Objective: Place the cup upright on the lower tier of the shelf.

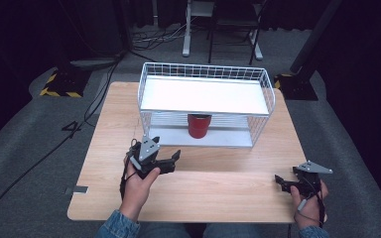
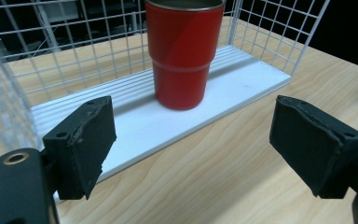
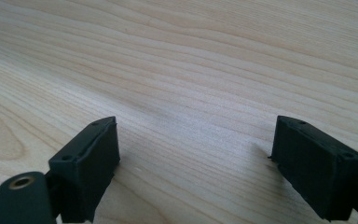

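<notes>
A red metal cup (image 1: 199, 126) stands upright on the lower shelf of a white wire rack (image 1: 206, 95) at the middle of the wooden table (image 1: 213, 191). In the left gripper view the cup (image 2: 184, 51) rises straight ahead on the white shelf board (image 2: 247, 86), a short way beyond the jaws. My left gripper (image 1: 174, 162) is open, held just left of and in front of the rack, and points toward the cup; its jaws (image 2: 193, 116) hold nothing. My right gripper (image 1: 279, 182) is open low over bare wood near the table's front right, with its jaws (image 3: 196, 130) apart.
The rack's upper shelf (image 1: 203, 96) overhangs the cup, and wire mesh (image 2: 51, 42) closes the back and sides. Bare tabletop (image 3: 191, 56) stretches between the two hands. Beyond the table are a grey floor with cables (image 1: 54, 144) and stand legs (image 1: 186, 47).
</notes>
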`<act>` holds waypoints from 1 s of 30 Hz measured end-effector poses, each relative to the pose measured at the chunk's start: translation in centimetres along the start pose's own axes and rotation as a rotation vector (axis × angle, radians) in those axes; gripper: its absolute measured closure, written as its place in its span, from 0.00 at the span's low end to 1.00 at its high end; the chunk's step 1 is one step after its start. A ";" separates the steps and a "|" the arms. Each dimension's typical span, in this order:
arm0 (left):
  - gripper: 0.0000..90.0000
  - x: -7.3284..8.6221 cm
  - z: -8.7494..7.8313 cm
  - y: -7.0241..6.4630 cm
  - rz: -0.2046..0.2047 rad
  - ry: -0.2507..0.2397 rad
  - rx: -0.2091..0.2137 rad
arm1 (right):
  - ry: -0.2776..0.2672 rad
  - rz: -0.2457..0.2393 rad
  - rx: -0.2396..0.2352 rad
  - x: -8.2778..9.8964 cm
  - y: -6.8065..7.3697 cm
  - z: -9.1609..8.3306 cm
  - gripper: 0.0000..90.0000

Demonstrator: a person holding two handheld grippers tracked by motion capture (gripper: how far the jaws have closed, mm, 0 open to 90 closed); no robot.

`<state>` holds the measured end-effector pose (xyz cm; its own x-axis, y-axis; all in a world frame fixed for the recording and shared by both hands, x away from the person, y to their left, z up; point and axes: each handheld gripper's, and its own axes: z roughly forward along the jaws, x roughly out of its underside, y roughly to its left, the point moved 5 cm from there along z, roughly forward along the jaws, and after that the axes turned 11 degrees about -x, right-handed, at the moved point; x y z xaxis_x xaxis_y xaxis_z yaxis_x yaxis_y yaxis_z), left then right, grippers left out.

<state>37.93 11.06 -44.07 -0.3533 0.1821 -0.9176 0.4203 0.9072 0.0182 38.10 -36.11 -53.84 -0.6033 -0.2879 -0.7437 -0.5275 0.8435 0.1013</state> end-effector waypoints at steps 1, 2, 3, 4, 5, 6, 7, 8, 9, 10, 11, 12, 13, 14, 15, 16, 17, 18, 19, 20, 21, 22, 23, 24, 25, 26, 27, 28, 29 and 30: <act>0.17 0.1 -0.8 0.6 -0.008 -0.005 0.000 | 0.001 0.002 -0.001 0.0 0.0 0.0 0.17; 0.17 0.1 -0.8 0.6 -0.008 -0.005 0.000 | 0.000 0.002 -0.001 0.0 0.0 0.0 0.17; 0.17 0.4 -1.5 1.1 -0.009 -0.009 -0.003 | 0.000 0.002 -0.001 0.0 0.0 0.0 0.17; 0.17 0.5 -1.8 1.4 0.005 -0.010 -0.003 | 0.000 0.000 0.000 0.0 0.0 0.0 0.17; 0.17 0.7 -2.1 1.7 0.011 -0.006 -0.001 | 0.000 -0.002 0.003 0.0 0.0 0.0 0.17; 0.17 0.7 -2.1 1.7 0.011 -0.006 -0.001 | 0.001 -0.004 0.003 0.0 0.0 0.0 0.17; 0.17 1.0 -2.6 2.2 0.022 -0.010 -0.002 | 0.000 -0.006 0.004 0.0 0.0 0.0 0.17; 0.17 1.0 -2.6 2.2 0.022 -0.010 -0.002 | 0.000 -0.006 0.004 0.0 0.0 0.0 0.17; 0.17 1.4 -3.0 2.7 0.047 -0.005 -0.006 | 0.000 -0.005 0.004 0.0 0.0 0.0 0.17; 0.17 1.4 -3.0 2.7 0.047 -0.005 -0.006 | 0.000 -0.005 0.004 0.0 0.0 0.0 0.17; 0.17 1.8 -3.5 3.2 0.065 0.000 -0.007 | 0.000 -0.005 0.003 0.0 0.0 0.0 0.17; 0.17 1.8 -3.5 3.2 0.065 0.000 -0.007 | 0.000 -0.005 0.003 0.0 0.0 0.0 0.17; 0.17 2.3 -3.9 3.6 0.067 0.011 0.016 | 0.000 -0.005 0.004 0.0 0.0 0.0 0.17; 0.17 2.5 -4.1 3.8 0.066 0.016 0.027 | 0.000 -0.005 0.004 0.0 0.0 0.0 0.17; 0.17 2.8 -4.3 4.0 0.072 0.020 0.030 | 0.000 -0.006 0.004 0.0 0.0 0.0 0.17; 0.17 3.1 -4.4 4.3 0.082 0.032 0.027 | 0.000 -0.006 0.005 0.0 0.0 0.0 0.17; 0.17 3.3 -4.6 4.4 0.092 0.045 0.032 | -0.001 -0.006 0.005 0.0 0.0 0.0 0.17; 0.17 3.3 -4.6 4.4 0.092 0.045 0.032 | -0.001 -0.006 0.005 0.0 0.0 0.0 0.17; 0.17 3.8 -5.0 4.9 0.085 0.049 0.040 | -0.001 -0.009 0.006 0.0 0.1 0.0 0.17; 0.17 3.8 -5.0 4.9 0.085 0.049 0.040 | -0.001 -0.009 0.006 0.0 0.1 0.0 0.17; 0.17 4.2 -5.2 5.2 0.060 0.054 0.045 | -0.001 -0.011 0.010 0.0 0.1 0.0 0.17; 0.17 4.5 -5.2 5.4 0.063 0.063 0.046 | -0.002 -0.013 0.009 0.0 0.1 0.0 0.17; 0.17 4.9 -5.2 5.6 0.068 0.079 0.052 | -0.001 -0.013 0.009 0.0 0.1 0.0 0.17; 0.17 4.9 -5.2 5.6 0.068 0.079 0.052 | -0.001 -0.013 0.009 0.0 0.1 0.0 0.17; 0.17 5.7 -5.1 5.8 0.081 0.112 0.057 | -0.001 -0.013 0.008 0.0 0.1 0.0 0.17; 0.17 6.3 -5.0 6.0 0.089 0.130 0.058 | -0.002 -0.013 0.009 0.0 0.1 0.0 0.17; 0.17 6.8 -4.9 6.2 0.088 0.142 0.059 | -0.002 -0.011 0.010 0.0 0.1 0.0 0.17; 0.17 7.3 -4.8 6.4 0.088 0.157 0.062 | -0.002 -0.011 0.010 0.0 0.1 0.0 0.17; 0.17 7.7 -4.8 6.6 0.088 0.168 0.062 | -0.001 -0.011 0.010 0.0 0.1 0.0 0.17; 0.17 8.0 -4.7 6.8 0.086 0.177 0.062 | -0.002 -0.011 0.010 0.0 0.1 0.0 0.17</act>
<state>34.02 20.47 -49.43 -0.4530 0.3263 -0.8297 0.5037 0.8615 0.0639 38.03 -36.04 -53.81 -0.5964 -0.2968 -0.7458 -0.5282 0.8447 0.0862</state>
